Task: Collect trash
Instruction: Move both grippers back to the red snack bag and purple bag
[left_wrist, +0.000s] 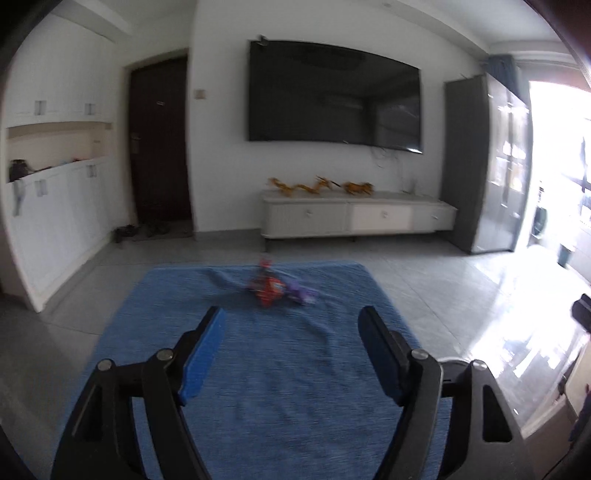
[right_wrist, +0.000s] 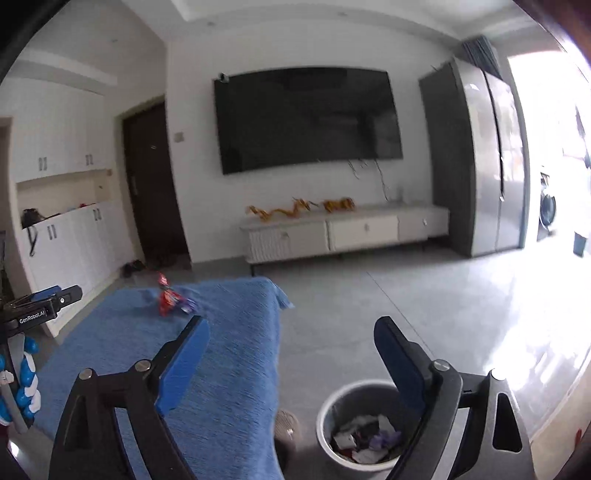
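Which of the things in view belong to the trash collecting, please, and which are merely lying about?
Belonging to the job:
- red and purple wrappers on the blue cloth
- grey bin, already holding trash
- left tongs and right tongs, both open and empty

Just lying about:
- golden ornaments on the TV cabinet
- shoes by the door

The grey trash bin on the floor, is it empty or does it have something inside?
Not empty. The right wrist view looks down into the trash bin, and crumpled wrappers lie at its bottom.
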